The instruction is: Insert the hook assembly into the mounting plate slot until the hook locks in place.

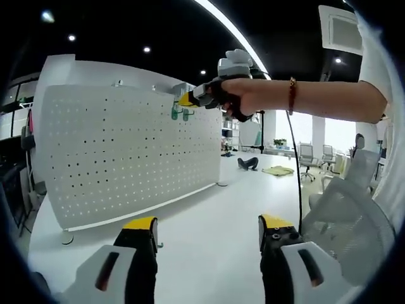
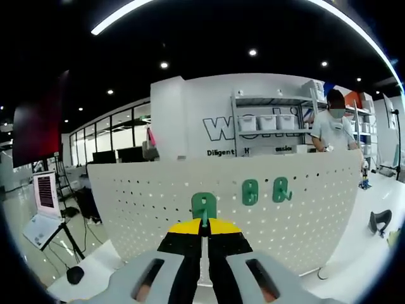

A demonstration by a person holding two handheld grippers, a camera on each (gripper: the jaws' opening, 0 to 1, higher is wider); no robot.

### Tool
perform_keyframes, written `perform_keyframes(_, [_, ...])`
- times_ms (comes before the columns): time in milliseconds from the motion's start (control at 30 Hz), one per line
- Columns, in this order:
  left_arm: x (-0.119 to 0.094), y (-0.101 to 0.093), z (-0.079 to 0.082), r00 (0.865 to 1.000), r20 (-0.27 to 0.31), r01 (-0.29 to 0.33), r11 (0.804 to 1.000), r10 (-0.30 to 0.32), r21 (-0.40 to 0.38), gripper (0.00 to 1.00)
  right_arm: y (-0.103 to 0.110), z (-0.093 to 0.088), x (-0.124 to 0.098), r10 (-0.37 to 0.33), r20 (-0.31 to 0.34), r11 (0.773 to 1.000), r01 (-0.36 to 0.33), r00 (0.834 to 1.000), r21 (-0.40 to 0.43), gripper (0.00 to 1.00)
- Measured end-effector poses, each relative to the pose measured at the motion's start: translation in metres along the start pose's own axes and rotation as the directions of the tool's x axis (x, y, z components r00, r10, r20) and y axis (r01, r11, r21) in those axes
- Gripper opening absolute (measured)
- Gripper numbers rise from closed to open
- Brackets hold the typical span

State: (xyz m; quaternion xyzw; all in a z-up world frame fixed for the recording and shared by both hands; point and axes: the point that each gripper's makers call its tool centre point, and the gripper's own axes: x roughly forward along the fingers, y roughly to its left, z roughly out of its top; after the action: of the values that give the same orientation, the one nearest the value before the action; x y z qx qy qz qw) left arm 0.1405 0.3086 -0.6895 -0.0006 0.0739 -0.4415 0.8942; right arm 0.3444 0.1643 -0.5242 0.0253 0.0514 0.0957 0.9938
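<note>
We saw the white pegboard (image 2: 253, 209) standing upright on the table (image 1: 209, 234). Our right gripper (image 2: 204, 229) was clenched on a green hook (image 2: 204, 206) pressed against the board's upper part, beside two mounted hooks (image 2: 264, 190). Our left gripper (image 1: 207, 232) hung released.

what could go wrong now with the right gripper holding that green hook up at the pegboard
The right gripper pinches the green hook only by its lower edge, so pushing could twist it off the holes. Two hooks hang close by on the pegboard and could be knocked. The left gripper is open and low, not bracing the board.
</note>
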Motion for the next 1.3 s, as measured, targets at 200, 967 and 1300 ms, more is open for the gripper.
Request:
perform_keyframes(200, [-0.001,0.003,0.0,1.0,0.002,-0.008,1.0,0.008,0.0,0.68,-0.004,0.006,0.007,-0.006,0.013,1.0,0.006,1.0,0.003,0.01])
perform_keyframes(967, [-0.002,0.017,-0.005,0.999,-0.005,-0.044,0.998,0.044,-0.037,0.69,-0.013,0.005,0.04,-0.023,-0.012,1.0,0.024,1.0,0.004,0.01])
perform_keyframes(1300, [-0.004,0.024,-0.01,0.998,-0.011,-0.062,0.997,0.062,-0.046,0.68,-0.019,0.007,0.056,-0.042,-0.018,0.999,0.042,0.999,0.012,0.01])
